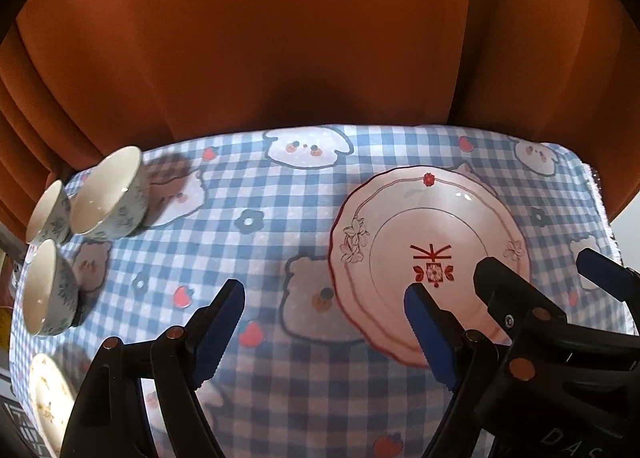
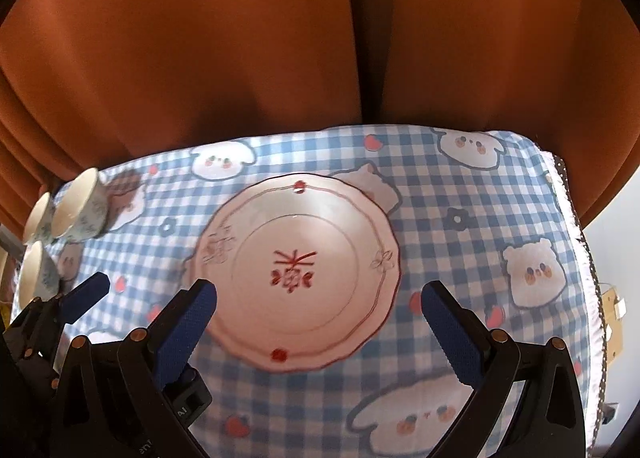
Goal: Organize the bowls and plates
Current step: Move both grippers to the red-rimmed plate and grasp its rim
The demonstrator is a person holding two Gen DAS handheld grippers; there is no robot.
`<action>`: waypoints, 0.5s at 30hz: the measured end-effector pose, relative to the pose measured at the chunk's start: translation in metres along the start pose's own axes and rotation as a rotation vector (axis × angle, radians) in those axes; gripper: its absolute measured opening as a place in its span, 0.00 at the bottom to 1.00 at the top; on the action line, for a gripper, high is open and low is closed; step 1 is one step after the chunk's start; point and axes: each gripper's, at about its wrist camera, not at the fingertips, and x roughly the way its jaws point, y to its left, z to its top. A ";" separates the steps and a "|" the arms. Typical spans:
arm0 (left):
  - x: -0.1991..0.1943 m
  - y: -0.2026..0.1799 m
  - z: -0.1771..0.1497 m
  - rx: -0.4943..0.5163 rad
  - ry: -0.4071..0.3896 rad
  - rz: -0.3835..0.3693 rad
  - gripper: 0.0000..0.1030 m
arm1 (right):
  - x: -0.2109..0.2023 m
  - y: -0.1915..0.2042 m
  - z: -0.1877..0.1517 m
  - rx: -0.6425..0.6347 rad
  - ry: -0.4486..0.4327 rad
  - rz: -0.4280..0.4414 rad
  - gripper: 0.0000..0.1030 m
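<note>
A pink plate [image 2: 296,274] with a red rim and a red mark in its middle lies flat on the checked tablecloth [image 2: 460,258]. My right gripper [image 2: 320,302] hovers open over the plate's near half, one blue pad on each side, touching nothing. The left gripper [image 1: 324,310] is open too, over bare cloth just left of the same plate [image 1: 428,250], with its right pad above the plate's near-left rim. Three white bowls [image 1: 108,194] [image 1: 48,214] [image 1: 48,290] with blue flower patterns stand grouped at the far left. In the left wrist view the right gripper [image 1: 548,274] is close by on the right.
A second, floral plate [image 1: 48,398] lies at the near-left edge of the table. An orange curtain [image 1: 280,38] hangs right behind the table's far edge. The cloth's right edge [image 2: 576,226] drops off. One blue finger [image 2: 88,294] of the left gripper shows in the right wrist view.
</note>
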 end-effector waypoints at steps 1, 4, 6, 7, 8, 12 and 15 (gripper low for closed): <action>0.005 -0.001 0.001 -0.001 0.005 0.001 0.80 | 0.007 -0.003 0.002 0.005 0.008 -0.003 1.00; 0.021 -0.007 0.003 -0.004 0.021 -0.005 0.78 | 0.023 -0.010 0.006 0.013 0.020 -0.017 1.00; 0.032 -0.010 0.004 -0.002 0.034 -0.014 0.77 | 0.032 -0.014 0.008 0.019 0.030 -0.018 1.00; 0.037 -0.012 0.004 0.000 0.041 -0.013 0.76 | 0.038 -0.016 0.009 0.022 0.037 -0.019 0.99; 0.041 -0.014 0.004 0.000 0.047 -0.015 0.76 | 0.043 -0.017 0.010 0.022 0.042 -0.020 0.98; 0.059 -0.020 0.005 0.000 0.077 -0.023 0.65 | 0.060 -0.018 0.011 0.020 0.067 -0.025 0.91; 0.068 -0.021 0.006 -0.004 0.094 -0.027 0.58 | 0.069 -0.020 0.011 0.022 0.080 -0.038 0.83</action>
